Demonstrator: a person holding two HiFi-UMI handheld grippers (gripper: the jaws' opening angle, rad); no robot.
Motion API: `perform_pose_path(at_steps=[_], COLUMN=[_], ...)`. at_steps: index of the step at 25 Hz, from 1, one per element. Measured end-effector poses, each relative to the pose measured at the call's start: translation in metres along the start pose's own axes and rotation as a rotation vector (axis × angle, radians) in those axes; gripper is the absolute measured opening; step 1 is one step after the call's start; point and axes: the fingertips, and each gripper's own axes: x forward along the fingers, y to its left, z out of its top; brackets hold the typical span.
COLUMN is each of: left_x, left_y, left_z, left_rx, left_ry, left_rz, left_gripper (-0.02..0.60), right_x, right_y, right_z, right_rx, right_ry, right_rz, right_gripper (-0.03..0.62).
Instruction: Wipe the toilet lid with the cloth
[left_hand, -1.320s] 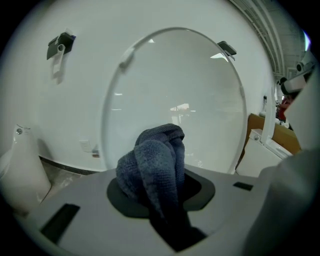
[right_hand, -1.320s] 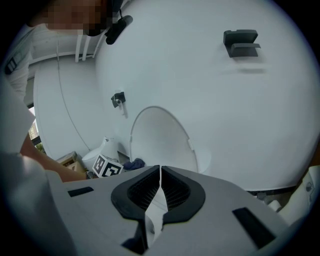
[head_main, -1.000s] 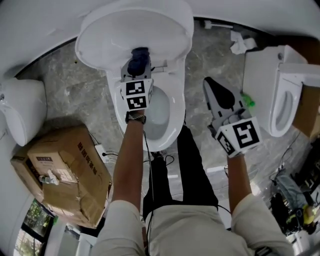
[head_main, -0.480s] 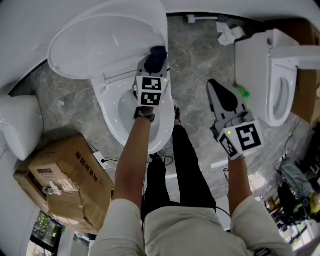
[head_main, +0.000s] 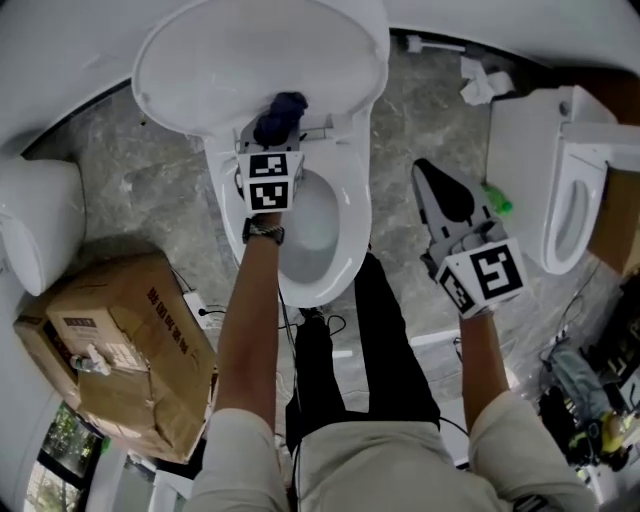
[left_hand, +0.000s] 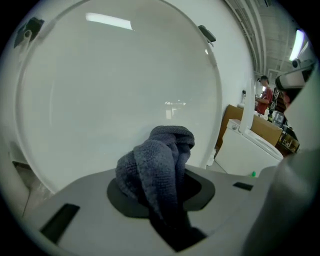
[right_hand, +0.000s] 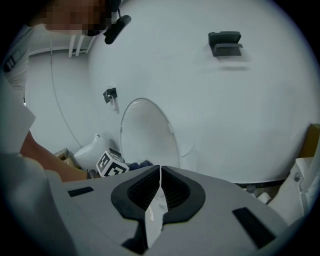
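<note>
Two grippers show in my head view. On my left, the left gripper (head_main: 270, 140) reaches out over the open toilet (head_main: 345, 215), its jaws pinching a bunched dark blue cloth (head_main: 281, 112) that bulges up past the tips. The cloth sits at the bottom of the raised lid (head_main: 250, 55), close to the hinge. From the left gripper view the lid's white inner face fills nearly everything behind the cloth, but I cannot tell whether the fabric actually presses on it. My right gripper (head_main: 432, 178) hangs off to the right of the bowl, over the grey stone floor (head_main: 420, 110), between this toilet and a second toilet (head_main: 560, 190). In its own view the jaws are pressed together with only a thin seam between the ribbed pads and nothing caught in them. A battered cardboard box (head_main: 120, 350) lies on the floor at my left.
</note>
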Motion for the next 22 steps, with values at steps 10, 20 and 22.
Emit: perform_pose_path(at_steps=[10,20,22], left_x=[-0.056,-0.048,-0.028], left_y=[0.124,0.133,0.112], left_z=[-0.038,-0.064,-0.069], left_rx=[-0.158,-0.193,-0.165], left_ry=[-0.022,0.0,0.033], left_rz=[0.229,0.286,0.265], left_gripper=[0.11,0.109,0.11], right_x=[0.072,0.089,0.082], right_y=[0.073,0.065,0.049], right_z=[0.006,0.002,-0.002], right_rx=[-0.042,-0.061,-0.054], right_ry=[0.004,0.017,0.021], right_rz=[0.18,0.2,0.171], right_gripper=[0.029,0.029,0.029])
